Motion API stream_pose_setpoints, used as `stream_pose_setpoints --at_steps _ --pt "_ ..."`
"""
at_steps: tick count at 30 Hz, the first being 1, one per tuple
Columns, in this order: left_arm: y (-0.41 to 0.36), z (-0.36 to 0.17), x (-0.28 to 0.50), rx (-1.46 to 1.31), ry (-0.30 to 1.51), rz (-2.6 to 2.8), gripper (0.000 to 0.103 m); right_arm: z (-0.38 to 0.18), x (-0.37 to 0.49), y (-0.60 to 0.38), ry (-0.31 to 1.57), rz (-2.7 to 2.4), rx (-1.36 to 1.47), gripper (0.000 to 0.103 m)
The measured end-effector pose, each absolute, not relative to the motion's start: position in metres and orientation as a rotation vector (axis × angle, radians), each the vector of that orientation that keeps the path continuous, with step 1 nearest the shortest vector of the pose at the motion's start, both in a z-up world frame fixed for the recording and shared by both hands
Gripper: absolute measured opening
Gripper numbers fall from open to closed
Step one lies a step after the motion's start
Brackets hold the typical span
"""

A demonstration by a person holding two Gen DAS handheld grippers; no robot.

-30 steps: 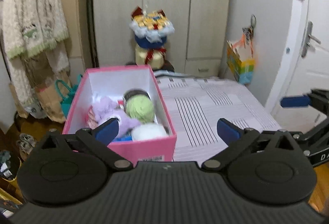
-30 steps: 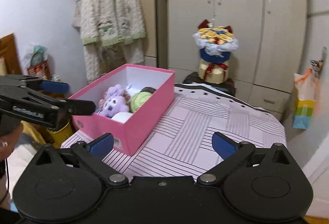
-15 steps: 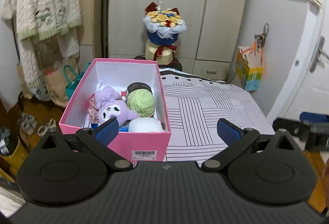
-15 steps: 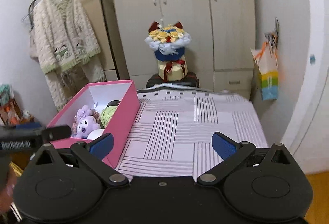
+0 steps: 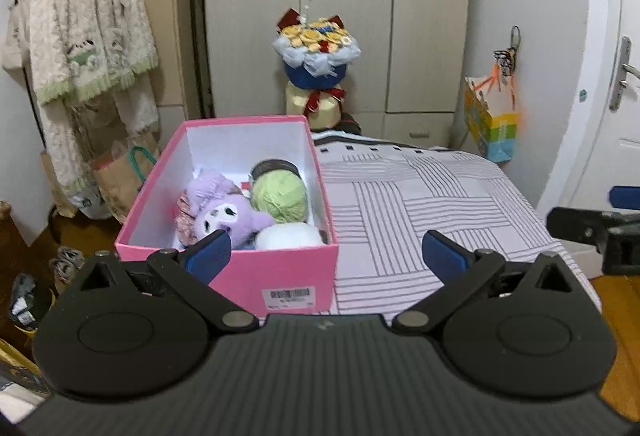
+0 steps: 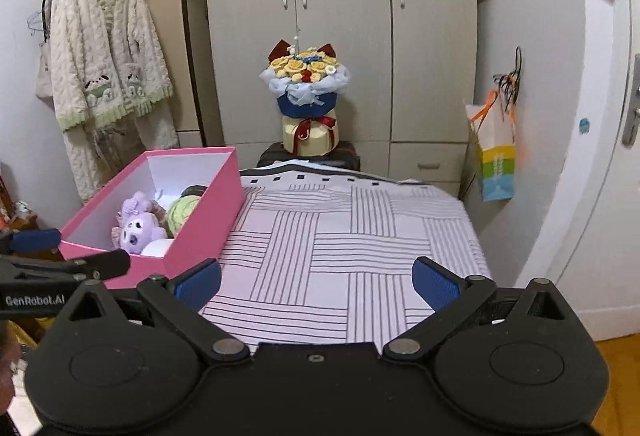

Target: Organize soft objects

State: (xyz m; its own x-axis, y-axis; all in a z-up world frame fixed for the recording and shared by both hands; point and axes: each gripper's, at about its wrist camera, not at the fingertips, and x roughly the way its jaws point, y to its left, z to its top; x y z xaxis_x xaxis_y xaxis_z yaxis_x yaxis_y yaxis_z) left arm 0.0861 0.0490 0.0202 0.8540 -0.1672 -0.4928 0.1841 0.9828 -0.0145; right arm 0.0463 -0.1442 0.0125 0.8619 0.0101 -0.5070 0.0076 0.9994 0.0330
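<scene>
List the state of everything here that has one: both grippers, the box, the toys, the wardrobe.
left gripper: open, holding nothing
right gripper: open, holding nothing
pink box: lid off, on the striped cloth
purple plush toy: lying in the box
green yarn ball: in the box
white ball: in the box
wardrobe doors: shut
cardigan: hanging on the rail

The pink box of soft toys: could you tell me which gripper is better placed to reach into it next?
Probably the left gripper: the pink box sits right in front of it, its open fingers framing the purple plush. The right gripper faces bare striped cloth, box off to its left.
</scene>
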Motion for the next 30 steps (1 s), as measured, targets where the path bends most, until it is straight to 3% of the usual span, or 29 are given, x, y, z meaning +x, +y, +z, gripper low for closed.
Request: stream_pose_setpoints --at_steps 30 --pt "0.049 0.022 0.065 0.046 0.464 -0.062 0.103 0.009 0.028 -0.136 0.485 -0.121 -0.059 0.103"
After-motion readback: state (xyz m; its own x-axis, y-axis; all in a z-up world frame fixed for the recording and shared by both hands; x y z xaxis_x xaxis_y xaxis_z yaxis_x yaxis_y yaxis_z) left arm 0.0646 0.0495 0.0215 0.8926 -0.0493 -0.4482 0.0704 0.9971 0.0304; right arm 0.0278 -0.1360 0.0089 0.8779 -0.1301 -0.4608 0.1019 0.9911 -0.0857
